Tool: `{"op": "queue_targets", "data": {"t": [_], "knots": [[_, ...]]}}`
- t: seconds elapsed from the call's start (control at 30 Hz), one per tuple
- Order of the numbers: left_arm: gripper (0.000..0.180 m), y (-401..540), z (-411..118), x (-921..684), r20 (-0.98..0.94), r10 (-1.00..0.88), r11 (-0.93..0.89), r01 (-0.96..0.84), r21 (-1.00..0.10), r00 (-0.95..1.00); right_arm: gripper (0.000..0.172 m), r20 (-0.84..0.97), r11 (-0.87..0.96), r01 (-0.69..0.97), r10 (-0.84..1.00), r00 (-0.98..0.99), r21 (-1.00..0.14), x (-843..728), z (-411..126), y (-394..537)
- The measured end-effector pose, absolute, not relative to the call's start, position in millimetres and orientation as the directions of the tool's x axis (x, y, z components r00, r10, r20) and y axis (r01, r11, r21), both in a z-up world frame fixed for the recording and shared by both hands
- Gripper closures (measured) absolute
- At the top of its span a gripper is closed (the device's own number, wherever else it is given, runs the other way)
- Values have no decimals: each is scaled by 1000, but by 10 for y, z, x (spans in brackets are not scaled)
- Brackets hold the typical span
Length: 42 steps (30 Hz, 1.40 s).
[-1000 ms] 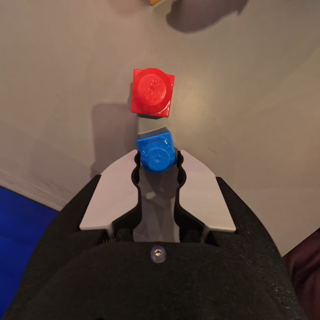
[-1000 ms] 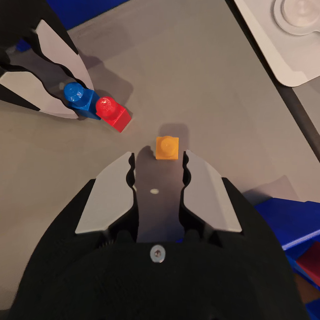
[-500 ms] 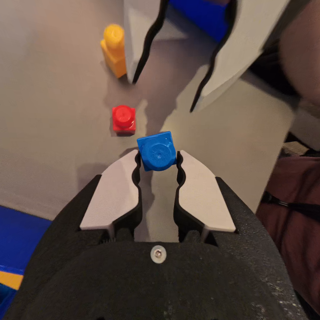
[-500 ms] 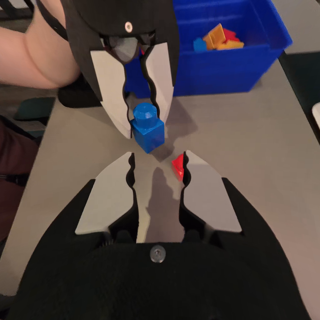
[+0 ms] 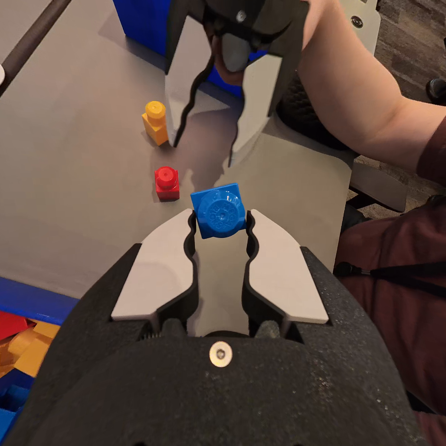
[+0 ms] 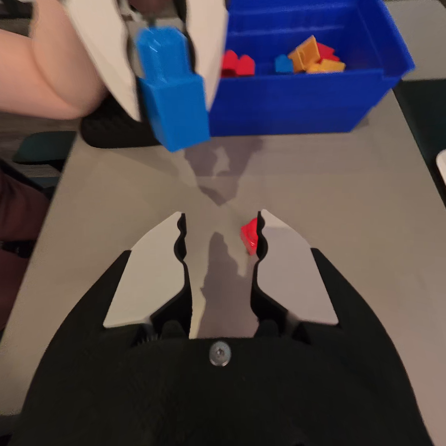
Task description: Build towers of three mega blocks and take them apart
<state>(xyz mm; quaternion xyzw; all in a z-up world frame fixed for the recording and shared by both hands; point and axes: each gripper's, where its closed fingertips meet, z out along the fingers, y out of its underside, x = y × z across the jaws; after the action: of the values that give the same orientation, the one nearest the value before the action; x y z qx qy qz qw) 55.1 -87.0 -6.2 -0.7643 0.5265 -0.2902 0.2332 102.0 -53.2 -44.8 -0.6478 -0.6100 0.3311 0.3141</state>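
Glossy blue block (image 5: pixel 220 212) (round-studded, square-based) pinched between wavy jaws.

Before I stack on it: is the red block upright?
Upright: the red block stands on the table, stud up.

blue block (image 5: pixel 219 212), red block (image 5: pixel 167 183), yellow block (image 5: pixel 155 121)

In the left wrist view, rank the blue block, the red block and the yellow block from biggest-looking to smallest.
1. Blue block, though it is held up in the left gripper, nearest the camera.
2 and 3. Yellow block and red block look alike, too close to rank.
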Motion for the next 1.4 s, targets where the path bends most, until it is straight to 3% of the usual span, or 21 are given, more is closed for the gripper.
{"op": "queue_targets", "data": {"t": [0.17, 0.3, 0.57, 0.9, 1.07, 1.2, 1.4], "knots": [[141, -905, -2, 512, 202, -947, -320, -664, -676, 251, 115, 26, -131, 718, 979, 203, -684, 1023, -844, -231], [141, -924, 11, 487, 206, -949, -315, -665, -677, 239, 114, -15, -158, 750, 981, 194, -643, 933, -1043, -279], [141, -879, 104, 385, 212, -944, -328, -631, -703, 254, 115, -66, -185, 653, 977, 202, -735, 937, -816, -255], [141, -922, 183, 359, 221, -948, -317, -614, -723, 230, 114, -67, -216, 693, 969, 236, -688, 988, -1000, -195], [141, -924, 203, 338, 223, -947, -320, -607, -728, 232, 112, -134, -369, 691, 919, 370, -621, 1068, -1282, -68], [141, -914, 224, 319, 224, -946, -323, -598, -733, 236, 113, -149, -378, 695, 918, 368, -612, 1079, -1397, -99], [141, -917, 168, 363, 228, -946, -324, -615, -719, 232, 149, -204, -369, 752, 929, 308, -546, 1034, -1461, -287]]}}
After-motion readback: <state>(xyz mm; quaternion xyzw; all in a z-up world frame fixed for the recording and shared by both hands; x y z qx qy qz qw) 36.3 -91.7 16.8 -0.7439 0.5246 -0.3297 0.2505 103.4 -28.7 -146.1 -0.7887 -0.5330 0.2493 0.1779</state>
